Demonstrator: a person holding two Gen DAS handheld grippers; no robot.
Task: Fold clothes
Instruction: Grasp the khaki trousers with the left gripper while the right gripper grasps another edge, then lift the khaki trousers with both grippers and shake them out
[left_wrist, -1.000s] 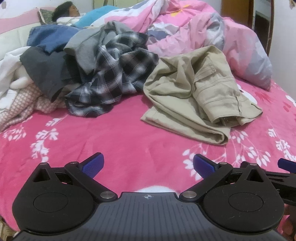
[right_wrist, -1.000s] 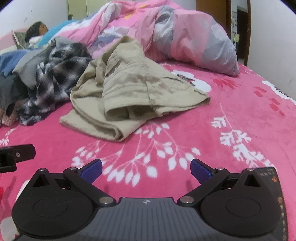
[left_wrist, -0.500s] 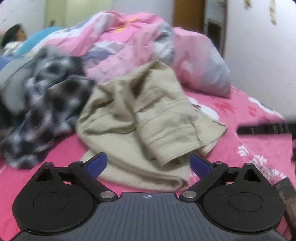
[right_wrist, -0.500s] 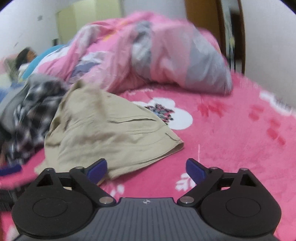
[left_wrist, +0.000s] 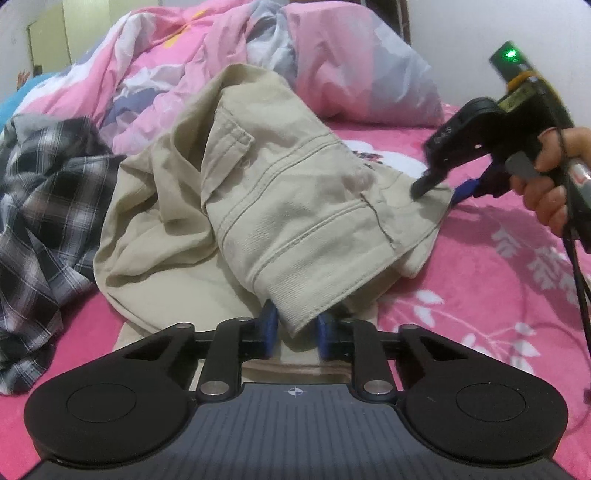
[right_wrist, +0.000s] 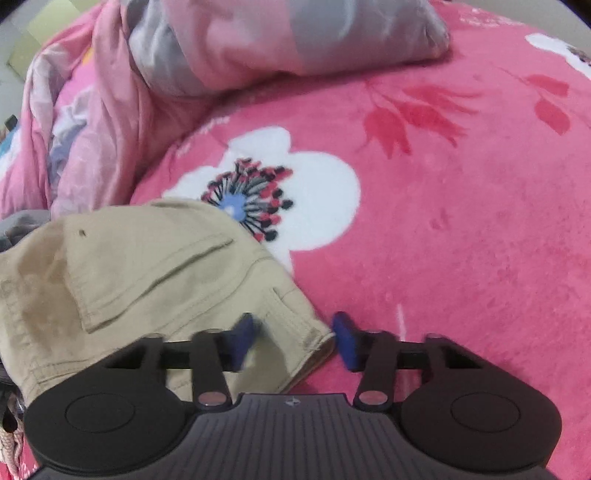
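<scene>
Crumpled khaki trousers lie on the pink flowered bed cover. My left gripper is at their near hem. Its jaws are closing, and both blue pads sit against a fold of khaki cloth between them. In the left wrist view my right gripper is at the trousers' far right corner, held by a hand. Seen from the right wrist, the right gripper straddles that corner of the trousers. Its jaws are closing, still wide apart, and the cloth lies flat between the pads.
A black-and-white plaid shirt lies in a heap left of the trousers. A bunched pink and grey quilt fills the back of the bed, also seen in the right wrist view. Bare pink cover stretches to the right.
Both grippers have moved in from the bare cover to the khaki trousers, left at the near hem, right at the far right corner. Both pairs of jaws have narrowed from wide open.
</scene>
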